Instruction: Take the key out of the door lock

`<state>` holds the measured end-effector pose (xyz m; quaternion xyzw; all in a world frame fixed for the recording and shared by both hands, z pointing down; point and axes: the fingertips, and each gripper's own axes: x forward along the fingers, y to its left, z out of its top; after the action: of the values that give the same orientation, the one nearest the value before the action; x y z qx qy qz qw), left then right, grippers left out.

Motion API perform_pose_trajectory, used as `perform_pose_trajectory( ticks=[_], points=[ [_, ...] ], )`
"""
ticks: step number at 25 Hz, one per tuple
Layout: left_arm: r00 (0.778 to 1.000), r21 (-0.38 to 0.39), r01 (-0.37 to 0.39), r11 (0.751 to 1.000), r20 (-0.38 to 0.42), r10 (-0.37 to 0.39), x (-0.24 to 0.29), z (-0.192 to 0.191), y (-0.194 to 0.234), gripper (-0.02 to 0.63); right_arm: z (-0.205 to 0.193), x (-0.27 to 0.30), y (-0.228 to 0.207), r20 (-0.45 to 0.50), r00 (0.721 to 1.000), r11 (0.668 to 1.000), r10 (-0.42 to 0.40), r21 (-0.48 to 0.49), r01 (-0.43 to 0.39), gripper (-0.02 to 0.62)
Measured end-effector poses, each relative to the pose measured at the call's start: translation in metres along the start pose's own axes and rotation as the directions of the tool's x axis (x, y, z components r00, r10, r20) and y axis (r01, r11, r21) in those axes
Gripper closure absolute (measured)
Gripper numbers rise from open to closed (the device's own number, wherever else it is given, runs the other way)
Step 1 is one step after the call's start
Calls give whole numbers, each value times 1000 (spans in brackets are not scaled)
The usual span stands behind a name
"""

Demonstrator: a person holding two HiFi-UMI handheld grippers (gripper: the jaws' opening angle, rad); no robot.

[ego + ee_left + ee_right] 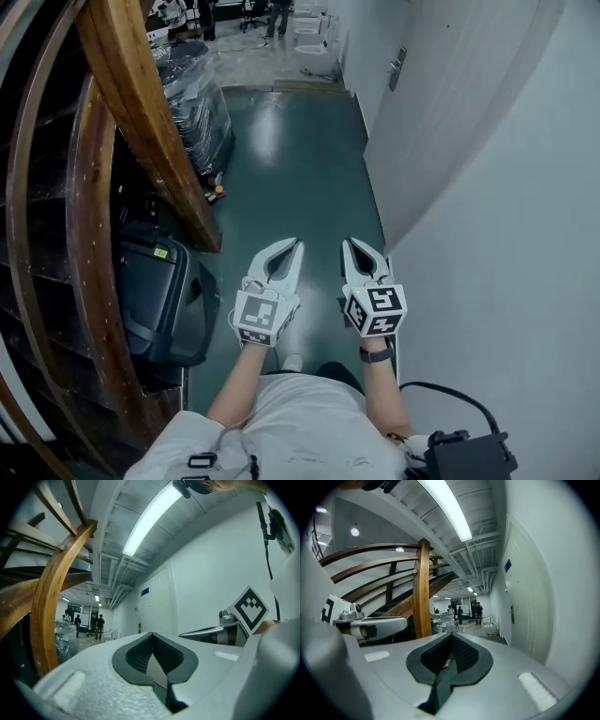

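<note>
Both grippers are held side by side low in the centre of the head view, over the green floor (281,159). The left gripper (296,246) is clenched on nothing, and the right gripper (348,243) is likewise closed and empty. The white door (441,103) stands well ahead at the upper right, its handle plate (398,67) small and far off; the key is too small to make out there. Curved wooden stair rails (141,103) fill the left side.
</note>
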<state>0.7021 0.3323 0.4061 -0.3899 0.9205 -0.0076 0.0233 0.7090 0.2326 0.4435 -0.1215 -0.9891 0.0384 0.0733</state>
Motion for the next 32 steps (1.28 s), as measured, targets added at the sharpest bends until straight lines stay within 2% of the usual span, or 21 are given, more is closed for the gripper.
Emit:
perform_pose_trajectory(
  ticks=[4, 9, 12, 15, 21, 27, 32],
  points=[
    [1000, -73, -21, 997, -19, 19, 13, -17, 21, 606, -7, 29, 1, -49, 998, 999, 42, -7, -42, 600],
    [999, -86, -38, 996, -16, 37, 57, -24, 42, 606, 8, 69, -31, 25, 997, 998, 68, 7, -68, 601],
    [997, -96, -71, 993, -37, 67, 96, -40, 63, 606, 7, 108, -51, 22, 994, 994, 109, -4, -108, 600],
    [996, -84, -80, 993, -32, 77, 149, -40, 75, 606, 18, 149, -81, 22, 989, 989, 148, -25, -148, 600],
    [997, -37, -79, 996, 7, 79, 256, -12, 91, 606, 67, 212, -152, 68, 977, 980, 200, -31, -198, 598],
    [995, -43, -98, 994, -24, 97, 317, -22, 105, 606, 68, 259, -209, 45, 978, 978, 205, 13, -206, 598],
    [992, -46, -113, 992, -64, 110, 351, -38, 135, 606, 62, 310, -219, 4, 970, 969, 245, 30, -245, 598]
  ],
)
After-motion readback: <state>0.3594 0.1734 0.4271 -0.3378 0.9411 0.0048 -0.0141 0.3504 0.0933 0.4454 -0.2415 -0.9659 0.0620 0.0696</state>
